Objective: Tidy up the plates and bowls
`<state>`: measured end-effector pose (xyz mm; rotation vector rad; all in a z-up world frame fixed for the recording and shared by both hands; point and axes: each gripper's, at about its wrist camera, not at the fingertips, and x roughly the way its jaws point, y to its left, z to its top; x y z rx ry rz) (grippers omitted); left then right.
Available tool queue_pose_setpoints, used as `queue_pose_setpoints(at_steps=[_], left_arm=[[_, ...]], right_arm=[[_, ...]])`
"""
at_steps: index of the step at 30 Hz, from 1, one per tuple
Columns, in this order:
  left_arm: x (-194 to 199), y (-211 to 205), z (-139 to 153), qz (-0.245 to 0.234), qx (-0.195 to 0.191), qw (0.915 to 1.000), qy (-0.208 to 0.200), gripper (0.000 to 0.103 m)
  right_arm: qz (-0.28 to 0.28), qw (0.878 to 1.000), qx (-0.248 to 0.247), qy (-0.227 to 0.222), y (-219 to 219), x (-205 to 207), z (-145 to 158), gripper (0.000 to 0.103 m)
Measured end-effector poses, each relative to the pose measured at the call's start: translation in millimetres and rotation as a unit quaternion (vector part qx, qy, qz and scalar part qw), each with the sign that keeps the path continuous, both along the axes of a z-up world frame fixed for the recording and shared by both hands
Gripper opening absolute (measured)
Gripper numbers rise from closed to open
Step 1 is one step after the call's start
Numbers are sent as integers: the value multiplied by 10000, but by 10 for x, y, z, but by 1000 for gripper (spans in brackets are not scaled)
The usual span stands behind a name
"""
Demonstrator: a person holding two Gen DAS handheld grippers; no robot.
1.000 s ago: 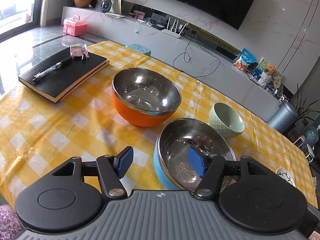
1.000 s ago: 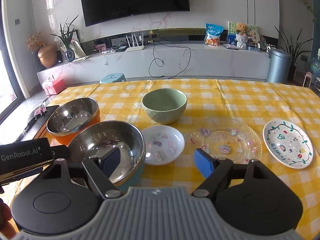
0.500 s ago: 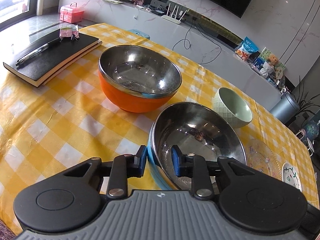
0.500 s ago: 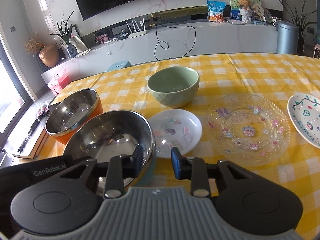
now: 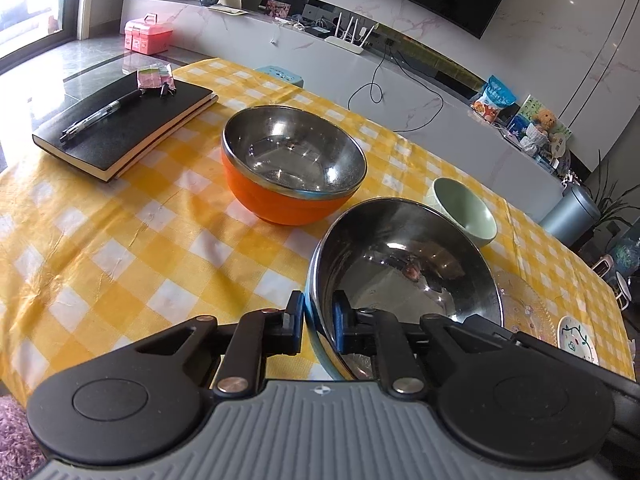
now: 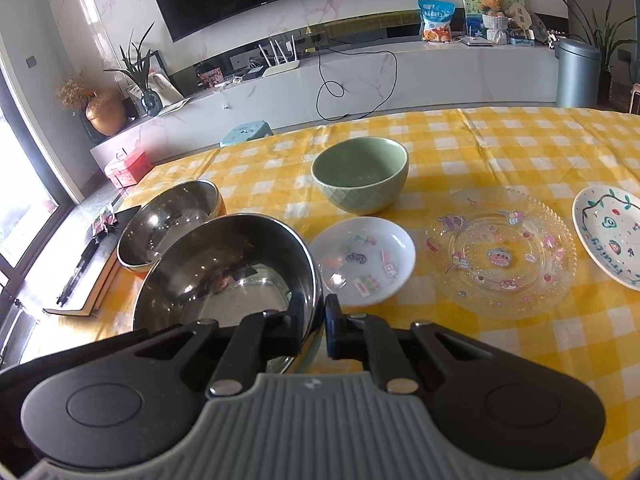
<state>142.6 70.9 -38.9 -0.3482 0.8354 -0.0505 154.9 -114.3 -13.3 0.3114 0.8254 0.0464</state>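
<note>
Table (image 5: 120,240): covered by a yellow-and-white checked cloth; all the dishes sit on it.
Blue bowl (image 5: 404,264): steel-lined, blue outside, nearest the cameras and tilted; both grippers grip its rim on opposite sides. It lies just beside the orange bowl, and whether the two touch cannot be told.
Orange bowl (image 5: 292,168): steel-lined, upright on the cloth, between the notebook and the blue bowl.
Left gripper (image 5: 318,322): jaws narrow, pinched on the blue bowl's near-left rim, one pad outside the wall and one inside.
Right gripper (image 6: 314,328): jaws narrow, clamped on the blue bowl's right rim, one pad inside and one outside.
Notebook (image 5: 124,128): black, at the table's left edge, with a pen (image 5: 100,114) lying on its cover.
Glass plate (image 6: 500,252): clear with cartoon prints, flat, between the white plate and the painted plate.
Green bowl (image 6: 360,176): upright, behind the white plate, apart from the steel bowls.
White plate (image 6: 362,260): small, stickered, just right of the blue bowl.
Painted plate (image 6: 608,236): white with green vine drawing, at the right edge of the view.
</note>
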Motion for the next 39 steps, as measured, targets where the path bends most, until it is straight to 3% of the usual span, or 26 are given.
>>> queue_pose_setpoints(at_steps=[5,11,19,25,39], left_arm=[[-172,178,152,-21,-76,9999,138,16],[-367,323,140,-140,-72,9985,517,16],[-549,283,177,-514,427,9943,830,16],[-619,229,169,-699,683,9910,911,16],[-585,266,1,-656,699,9897,1062,16]], right_arm=[[222,9987,370,281,-6,-149,149,8],[485,9954,526,643,58,-313,164,8],[758,9895,470,1141,131,-505,102,8],[759,9878,460,1283,121,-590,65,8],[685,9874,462,1351,153,-591,-17,8]])
